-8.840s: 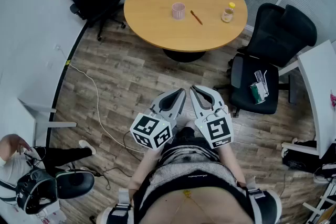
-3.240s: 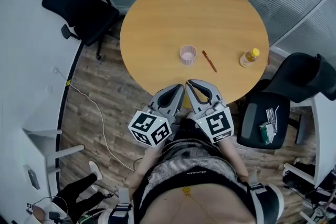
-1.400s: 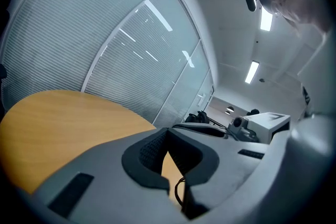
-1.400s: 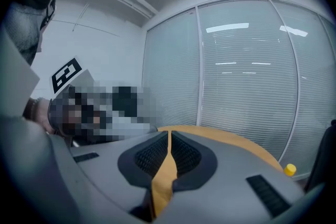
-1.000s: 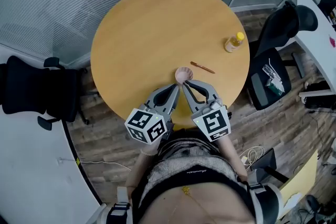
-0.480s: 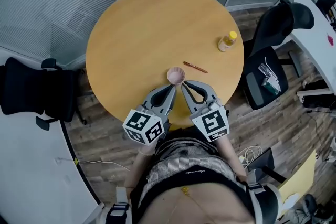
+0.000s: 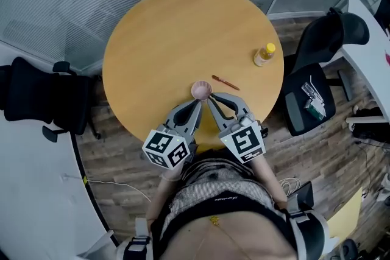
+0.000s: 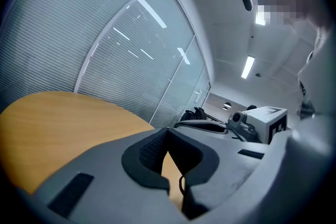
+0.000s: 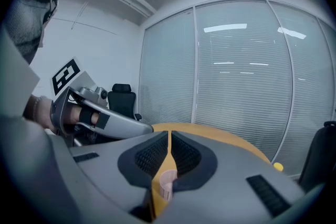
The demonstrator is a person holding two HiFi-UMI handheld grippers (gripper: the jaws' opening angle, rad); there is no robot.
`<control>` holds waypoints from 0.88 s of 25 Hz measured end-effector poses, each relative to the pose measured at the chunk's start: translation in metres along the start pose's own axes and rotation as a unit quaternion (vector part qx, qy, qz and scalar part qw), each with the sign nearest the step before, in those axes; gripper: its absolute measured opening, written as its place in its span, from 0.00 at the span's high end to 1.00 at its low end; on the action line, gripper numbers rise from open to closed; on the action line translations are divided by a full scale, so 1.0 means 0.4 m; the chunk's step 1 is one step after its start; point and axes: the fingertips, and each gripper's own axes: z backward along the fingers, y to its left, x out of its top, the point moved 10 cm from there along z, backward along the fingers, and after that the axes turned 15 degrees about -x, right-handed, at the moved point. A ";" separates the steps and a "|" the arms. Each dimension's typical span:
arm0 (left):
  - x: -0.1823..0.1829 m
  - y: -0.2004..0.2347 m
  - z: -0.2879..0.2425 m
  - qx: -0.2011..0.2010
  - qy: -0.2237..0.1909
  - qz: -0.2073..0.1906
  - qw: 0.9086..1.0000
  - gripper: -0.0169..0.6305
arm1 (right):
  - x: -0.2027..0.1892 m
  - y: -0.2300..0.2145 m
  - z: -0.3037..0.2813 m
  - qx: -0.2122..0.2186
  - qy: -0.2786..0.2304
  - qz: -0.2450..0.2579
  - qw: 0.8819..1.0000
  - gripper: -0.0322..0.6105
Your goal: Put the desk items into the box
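Head view shows the round bench (image 7: 158, 39), smooth honey-coloured wood, carrying three things toward its near and right side: a small pink cup (image 7: 202, 90), ribbed down its side, a slim red-brown pen (image 7: 225, 82), and a clear bottle (image 7: 264, 55) with a yellow cap. The cup stands just ahead of both tips, almost between them, and the right tongs (image 7: 210, 99) look a shade nearer to it than the left tongs (image 7: 197, 103). The pen lies just right of the cup, its long axis slanting from upper left to lower right, so the right hand is the nearer one. The bottle stands well apart, further right. Both tongs are closed to a thin slit on nothing; in the right gripper view the cup shows low through the gap, beyond the pads. No box is in view.
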 end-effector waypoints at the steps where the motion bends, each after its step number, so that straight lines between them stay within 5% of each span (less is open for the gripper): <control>1: -0.002 -0.002 -0.001 0.002 -0.001 0.001 1.000 0.97 | -0.002 -0.003 0.001 0.002 0.001 0.000 1.000 0.90; 22: -0.022 -0.005 -0.010 0.007 -0.002 0.014 1.000 0.97 | -0.030 -0.025 0.001 -0.002 0.017 0.006 1.000 0.90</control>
